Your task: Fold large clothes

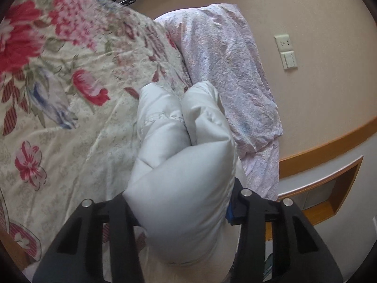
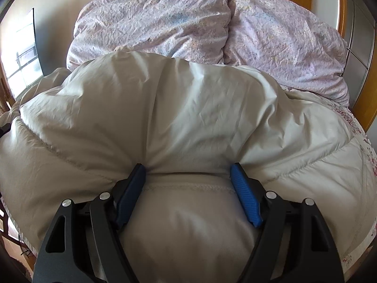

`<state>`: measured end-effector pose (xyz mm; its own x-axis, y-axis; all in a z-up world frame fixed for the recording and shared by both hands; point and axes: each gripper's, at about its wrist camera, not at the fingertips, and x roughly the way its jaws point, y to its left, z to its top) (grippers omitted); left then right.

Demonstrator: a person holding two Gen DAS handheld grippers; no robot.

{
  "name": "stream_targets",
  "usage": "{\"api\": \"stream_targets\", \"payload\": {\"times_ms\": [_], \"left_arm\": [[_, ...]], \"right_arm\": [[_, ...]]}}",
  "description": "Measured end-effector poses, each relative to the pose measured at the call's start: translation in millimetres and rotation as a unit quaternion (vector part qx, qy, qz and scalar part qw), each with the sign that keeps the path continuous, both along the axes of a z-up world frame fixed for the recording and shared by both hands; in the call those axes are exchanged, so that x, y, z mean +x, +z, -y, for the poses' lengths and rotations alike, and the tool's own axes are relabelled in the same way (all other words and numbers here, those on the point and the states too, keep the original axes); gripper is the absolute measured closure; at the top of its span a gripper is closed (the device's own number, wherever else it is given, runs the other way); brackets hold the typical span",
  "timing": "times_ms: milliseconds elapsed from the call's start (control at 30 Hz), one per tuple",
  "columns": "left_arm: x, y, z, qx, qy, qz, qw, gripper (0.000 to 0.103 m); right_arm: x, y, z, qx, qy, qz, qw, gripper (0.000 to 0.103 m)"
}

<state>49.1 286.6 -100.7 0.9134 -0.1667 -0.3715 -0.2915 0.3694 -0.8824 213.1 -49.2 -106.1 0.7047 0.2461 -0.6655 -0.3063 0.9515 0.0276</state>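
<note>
Gripping the puffy white coat (image 2: 183, 108) near the bed's pillow end, both tools, left (image 1: 183, 208) and right (image 2: 188, 188), clench slick padding; it may squirm loose or balloon, spoiling the fold.

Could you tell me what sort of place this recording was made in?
Most likely a bedroom in a home. Two pillows in crumpled pale lilac cases stand against the wall at the head of a bed, a floral bedspread covers it, and a wall socket and switch sit nearby.
</note>
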Motion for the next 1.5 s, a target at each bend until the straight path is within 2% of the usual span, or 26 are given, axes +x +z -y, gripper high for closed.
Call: {"api": "stream_targets", "payload": {"times_ms": [133, 300, 567, 767, 900, 1033, 1233, 1333, 1500], "left_arm": [[6.4, 38.0, 17.7, 0.078, -0.023, 0.003, 0.9967, 0.061], [17.3, 81.8, 49.4, 0.169, -0.053, 0.018, 0.9840, 0.061], [35.4, 130.0, 99.0, 0.248, -0.092, 0.057, 0.9628, 0.061], [42.4, 152.9, 132.9, 0.283, -0.115, 0.079, 0.9488, 0.060], [48.9, 164.1, 154.7, 0.299, -0.132, 0.094, 0.9404, 0.059], [55.6, 171.9, 183.6, 0.319, -0.154, 0.110, 0.9286, 0.058], [72.5, 172.5, 225.5, 0.317, -0.205, 0.122, 0.9178, 0.055], [79.3, 174.2, 240.7, 0.320, -0.217, 0.126, 0.9136, 0.054], [88.5, 175.8, 268.4, 0.330, -0.237, 0.127, 0.9050, 0.053]], "right_arm": [[-5.6, 0.9, -0.2, -0.001, -0.011, 0.000, 1.000, 0.027], [-5.0, -3.8, -2.5, -0.009, -0.009, 0.005, 1.000, 0.027], [-2.2, -8.8, -0.6, 0.000, -0.001, 0.006, 1.000, 0.026], [-2.4, -5.7, 10.4, 0.005, 0.020, -0.002, 1.000, 0.026], [-8.0, -6.7, 19.1, 0.013, 0.027, 0.008, 1.000, 0.027], [-1.7, -7.9, 18.3, 0.009, 0.038, 0.001, 0.999, 0.026], [1.8, -11.2, 23.3, 0.026, 0.050, 0.001, 0.998, 0.025], [-3.3, -9.6, 35.5, 0.048, 0.057, 0.005, 0.997, 0.025], [-17.8, -5.7, 57.7, 0.058, 0.057, 0.017, 0.997, 0.026]]}}
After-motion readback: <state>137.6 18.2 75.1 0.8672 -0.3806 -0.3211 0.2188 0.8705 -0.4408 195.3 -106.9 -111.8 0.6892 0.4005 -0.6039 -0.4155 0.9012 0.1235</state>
